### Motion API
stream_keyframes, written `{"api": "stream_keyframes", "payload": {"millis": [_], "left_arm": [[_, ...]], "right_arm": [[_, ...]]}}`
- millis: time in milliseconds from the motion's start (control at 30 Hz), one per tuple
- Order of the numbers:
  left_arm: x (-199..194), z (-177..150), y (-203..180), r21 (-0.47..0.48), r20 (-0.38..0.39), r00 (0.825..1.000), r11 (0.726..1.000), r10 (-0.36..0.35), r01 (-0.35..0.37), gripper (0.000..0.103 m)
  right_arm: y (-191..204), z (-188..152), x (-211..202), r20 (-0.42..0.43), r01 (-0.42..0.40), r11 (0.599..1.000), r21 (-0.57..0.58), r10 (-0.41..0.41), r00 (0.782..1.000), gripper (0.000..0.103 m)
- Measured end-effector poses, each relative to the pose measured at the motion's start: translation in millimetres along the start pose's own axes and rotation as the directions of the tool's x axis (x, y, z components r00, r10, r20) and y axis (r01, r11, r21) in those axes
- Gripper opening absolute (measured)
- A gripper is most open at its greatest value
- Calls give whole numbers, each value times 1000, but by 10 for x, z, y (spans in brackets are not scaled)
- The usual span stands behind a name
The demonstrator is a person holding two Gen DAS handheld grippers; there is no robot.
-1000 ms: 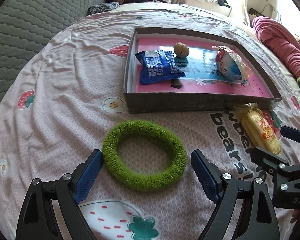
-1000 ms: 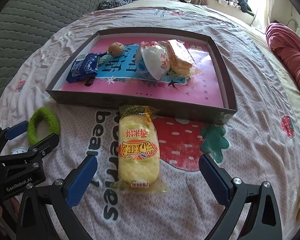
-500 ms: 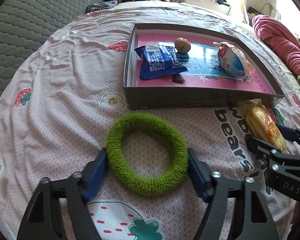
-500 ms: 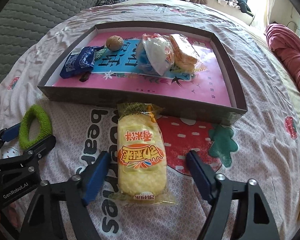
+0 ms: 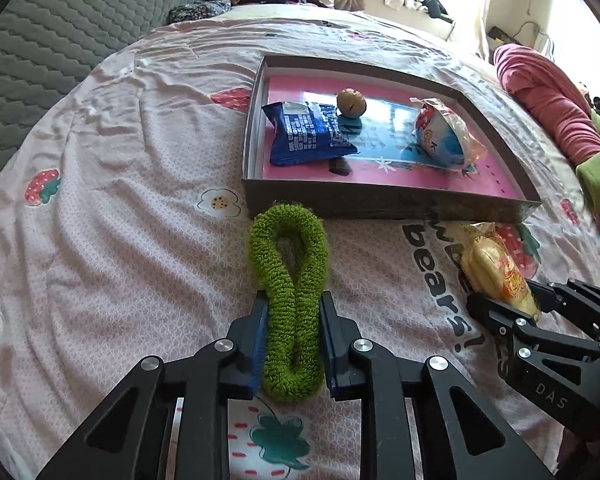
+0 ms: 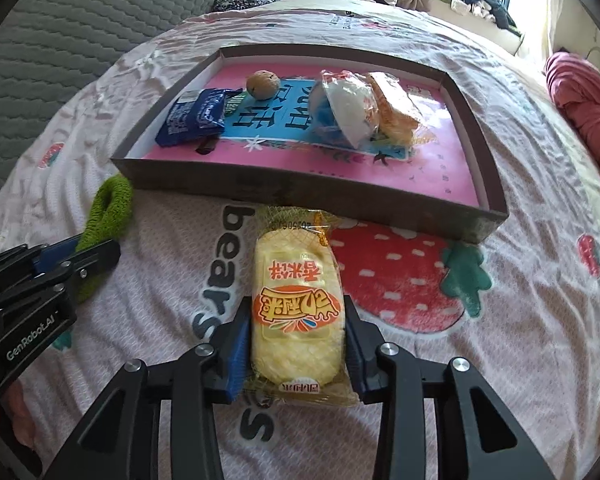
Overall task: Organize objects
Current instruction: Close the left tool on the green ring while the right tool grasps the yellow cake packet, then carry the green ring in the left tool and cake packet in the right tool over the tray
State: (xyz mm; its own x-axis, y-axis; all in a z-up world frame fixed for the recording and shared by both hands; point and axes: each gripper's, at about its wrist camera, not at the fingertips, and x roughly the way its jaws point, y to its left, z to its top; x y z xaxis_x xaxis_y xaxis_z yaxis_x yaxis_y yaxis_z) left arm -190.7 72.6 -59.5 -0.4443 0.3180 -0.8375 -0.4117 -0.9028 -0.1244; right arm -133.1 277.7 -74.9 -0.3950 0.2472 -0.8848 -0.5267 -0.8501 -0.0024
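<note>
The green fuzzy ring point(image 5: 290, 300) is squeezed flat between the blue pads of the left gripper point(image 5: 292, 344), so that it is pinched into a long loop. It lies on the pink bed sheet point(image 5: 120, 240), and its far end is just beside the near wall of the box point(image 5: 380, 202). The yellow snack bag point(image 6: 296, 312) is clamped at its near end by the right gripper point(image 6: 296, 354), with both pads pressed on its sides. The bag lies on the sheet too, and its far end is right by the front wall of the box. In the box, a blue packet point(image 5: 308, 132), a small brown ball point(image 5: 351, 103) and a white and blue bag point(image 5: 440, 136) are seen on the pink floor. An orange packet point(image 6: 392, 104) is seen behind the white bag.
</note>
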Motion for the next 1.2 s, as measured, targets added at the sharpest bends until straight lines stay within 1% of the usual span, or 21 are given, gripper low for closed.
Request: {"api": "stream_keyframes", "payload": {"millis": [233, 567, 933, 1200], "left_arm": [[-191, -44, -62, 8, 15, 1000, 1000, 3, -3, 24], [-622, -83, -185, 26, 51, 999, 999, 17, -19, 24], [-1294, -92, -454, 64, 133, 991, 998, 5, -14, 24], [-1774, -83, -600, 86, 195, 981, 996, 6, -23, 24]], "right_arm": [[10, -122, -142, -2, -13, 1000, 5, 13, 1000, 41], [-7, -235, -542, 33, -5, 1000, 7, 4, 999, 41], [-19, -273, -1199, 117, 12, 1000, 6, -12, 993, 41], [-20, -292, -1744, 199, 22, 1000, 0, -21, 980, 41]]}}
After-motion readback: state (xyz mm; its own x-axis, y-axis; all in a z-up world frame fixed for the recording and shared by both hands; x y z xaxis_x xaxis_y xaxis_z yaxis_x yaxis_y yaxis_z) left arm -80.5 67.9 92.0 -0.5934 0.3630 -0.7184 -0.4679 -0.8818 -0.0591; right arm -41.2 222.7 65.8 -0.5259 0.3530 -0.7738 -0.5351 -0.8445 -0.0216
